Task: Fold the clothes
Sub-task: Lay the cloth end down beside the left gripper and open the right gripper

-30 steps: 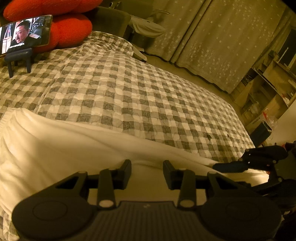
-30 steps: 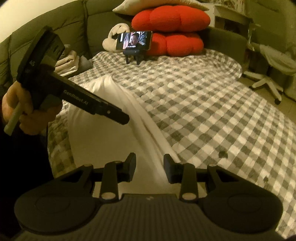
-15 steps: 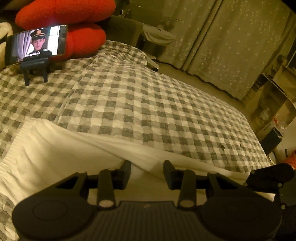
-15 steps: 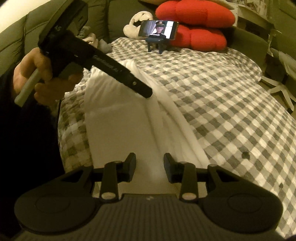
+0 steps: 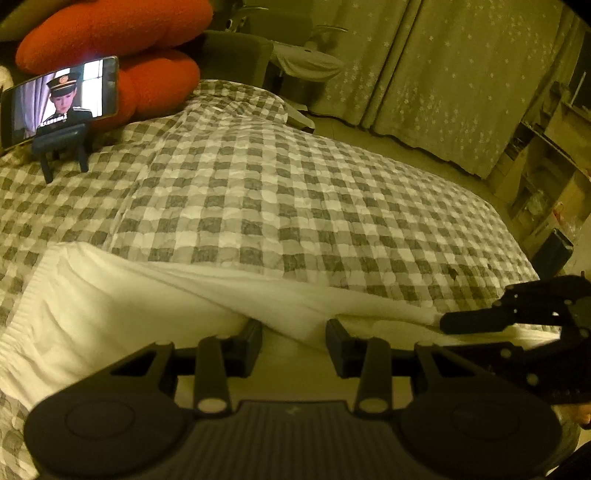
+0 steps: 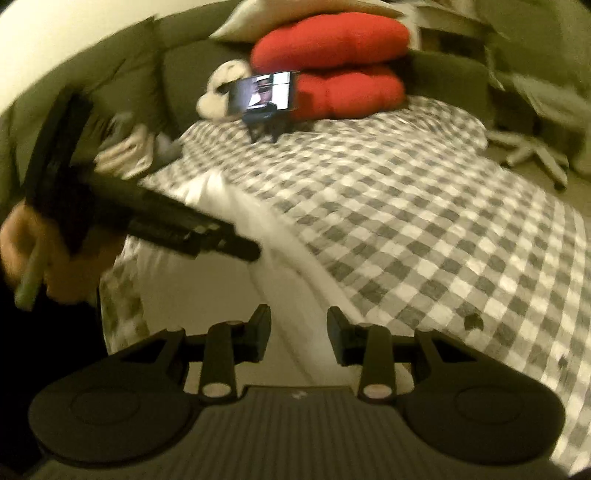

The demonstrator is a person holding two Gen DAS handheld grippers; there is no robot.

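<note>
A white garment (image 5: 110, 317) lies along the near edge of the checked bed cover (image 5: 295, 206), with a raised fold ridge (image 5: 280, 310) running across it. My left gripper (image 5: 294, 345) is open, low over the cloth, and the ridge bulges up between its fingers. The right gripper (image 5: 517, 314) shows at the right of this view, its tip over the garment's end. In the blurred right wrist view my right gripper (image 6: 299, 332) is open above the white garment (image 6: 207, 295). A hand (image 6: 22, 243) holds the left gripper (image 6: 243, 251), whose tip touches the ridge.
A phone on a stand (image 5: 61, 99) plays video at the head of the bed, in front of red cushions (image 5: 110, 33). Folded clothes (image 6: 125, 147) rest by the green sofa. An office chair (image 6: 535, 158), curtains (image 5: 443, 74) and shelves (image 5: 546, 166) lie beyond the bed.
The left gripper has slid forward until the fold ridge sits between its fingers. The right gripper is moving, its view now blurred and swung back from the garment's end.
</note>
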